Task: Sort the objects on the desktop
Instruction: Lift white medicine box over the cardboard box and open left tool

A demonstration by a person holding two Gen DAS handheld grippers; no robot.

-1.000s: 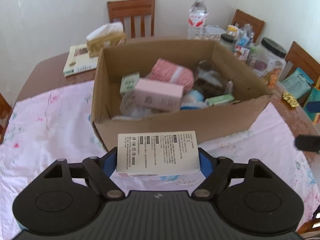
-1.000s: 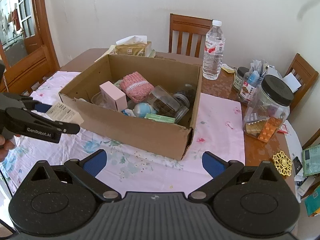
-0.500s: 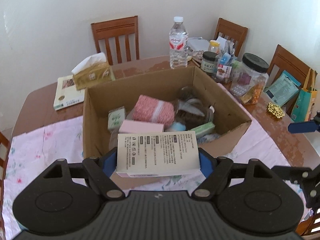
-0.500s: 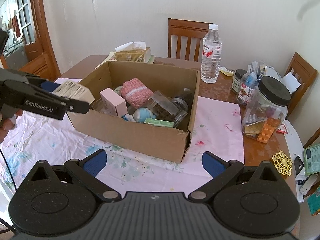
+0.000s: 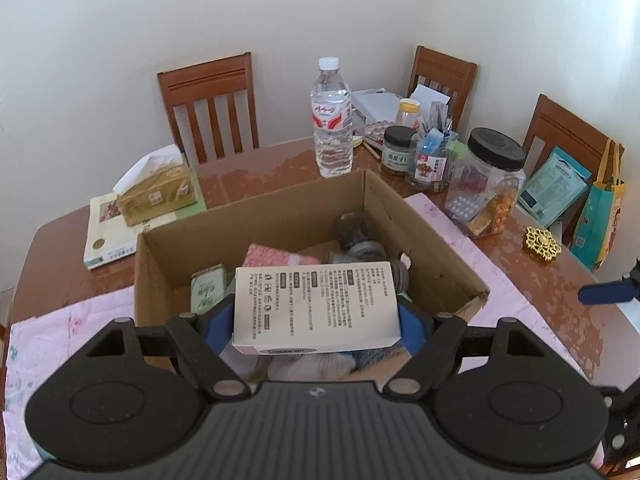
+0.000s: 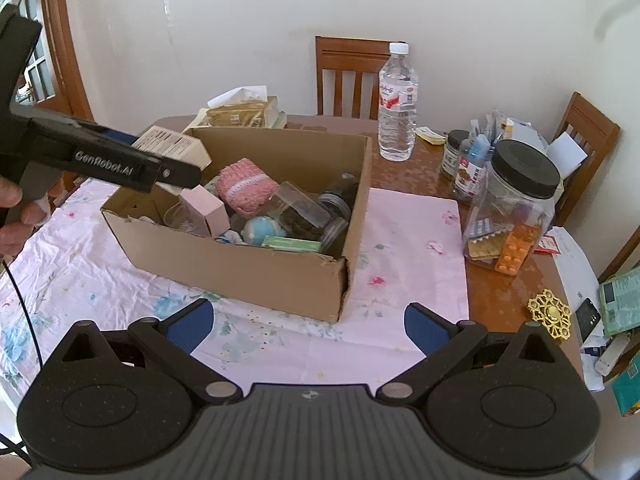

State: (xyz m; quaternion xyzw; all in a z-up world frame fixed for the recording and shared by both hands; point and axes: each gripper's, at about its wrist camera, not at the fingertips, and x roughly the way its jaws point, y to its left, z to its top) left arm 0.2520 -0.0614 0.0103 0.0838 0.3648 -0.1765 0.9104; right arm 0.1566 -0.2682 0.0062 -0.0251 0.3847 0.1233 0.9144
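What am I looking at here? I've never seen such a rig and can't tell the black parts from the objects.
No robot: a person carries two handheld grippers, each with a camera looking along its fingers. In the left view, the left gripper clamps a white printed carton above the open brown cardboard box. In the right view, the right gripper is open and empty above the pink flowered cloth. A clear water bottle and a black-lidded plastic jar stand on the brown wooden table.
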